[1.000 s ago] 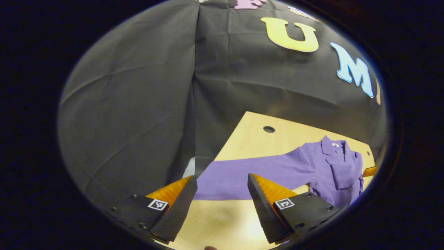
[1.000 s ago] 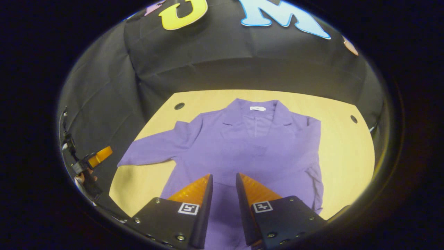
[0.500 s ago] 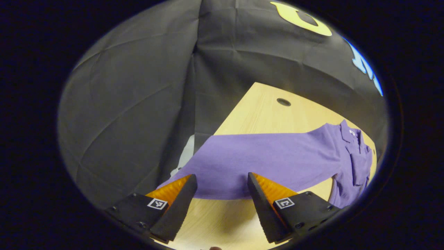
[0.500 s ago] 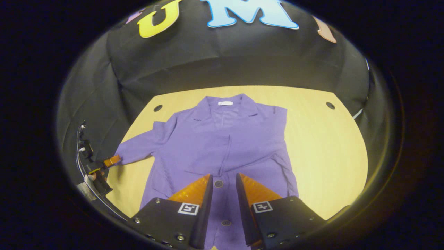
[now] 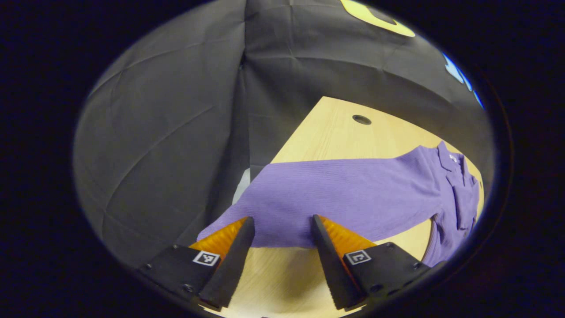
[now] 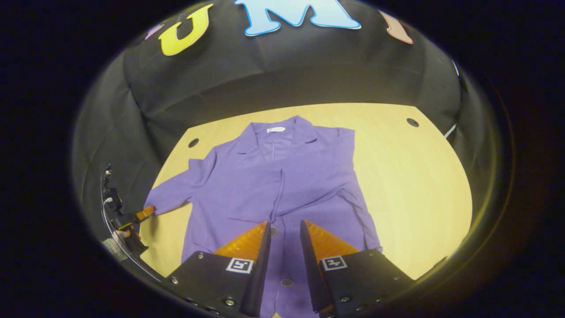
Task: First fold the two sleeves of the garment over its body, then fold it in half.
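The left gripper (image 5: 279, 229) was seen wide open w/ nothing held, its fingers set either side of the near cuff end of the outstretched sleeve (image 5: 335, 201), whose long axis ran away to the right toward the shirt (image 6: 282, 185) spread flat on the table (image 6: 419, 185), while the right gripper (image 6: 284, 234), narrowly parted & empty, was held above the shirt's lower front, further from that cuff.

Recording booth, black cloth wall (image 6: 282, 75), pale wooden table (image 6: 410, 176) with drilled holes

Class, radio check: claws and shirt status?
Left claw open at sleeve cuff. Right claw open above shirt. One sleeve already folded. Nothing obstructing.
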The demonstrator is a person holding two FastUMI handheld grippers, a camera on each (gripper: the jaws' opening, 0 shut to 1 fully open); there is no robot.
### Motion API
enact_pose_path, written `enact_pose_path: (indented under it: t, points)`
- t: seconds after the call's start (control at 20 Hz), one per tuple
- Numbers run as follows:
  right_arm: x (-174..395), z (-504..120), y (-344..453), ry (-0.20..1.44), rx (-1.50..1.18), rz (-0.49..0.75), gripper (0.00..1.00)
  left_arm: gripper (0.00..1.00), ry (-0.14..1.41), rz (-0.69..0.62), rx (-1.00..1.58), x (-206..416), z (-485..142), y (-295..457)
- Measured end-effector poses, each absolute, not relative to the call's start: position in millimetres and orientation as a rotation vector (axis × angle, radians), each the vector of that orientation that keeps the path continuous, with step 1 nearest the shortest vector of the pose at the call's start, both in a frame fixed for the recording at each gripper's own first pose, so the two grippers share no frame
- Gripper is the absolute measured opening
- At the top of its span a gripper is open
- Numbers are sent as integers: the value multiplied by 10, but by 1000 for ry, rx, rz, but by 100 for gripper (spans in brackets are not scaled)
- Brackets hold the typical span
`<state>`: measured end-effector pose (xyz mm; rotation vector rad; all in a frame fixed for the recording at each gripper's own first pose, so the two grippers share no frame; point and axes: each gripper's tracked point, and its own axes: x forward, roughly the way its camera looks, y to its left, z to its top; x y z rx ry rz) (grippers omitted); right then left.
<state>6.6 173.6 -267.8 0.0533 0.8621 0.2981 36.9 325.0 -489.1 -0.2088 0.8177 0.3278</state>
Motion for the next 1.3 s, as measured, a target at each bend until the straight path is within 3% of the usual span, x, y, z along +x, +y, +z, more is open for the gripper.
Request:
enact_pose_path:
  t: [0.3,0.45,0.85,1.3]
  points:
    - [32,-2666,1717,861,46,309,42,17,787,306,-276,540,-4886,3014]
    - [18,-2651,1676,859,49,309,42,9,805,289,-279,516,-4879,2977]
    - [23,-2554,1549,840,87,288,42,8,879,314,-124,528,-4793,3010]
    - [-90,-2530,1354,820,147,267,42,7,835,139,-32,891,-4380,2130]
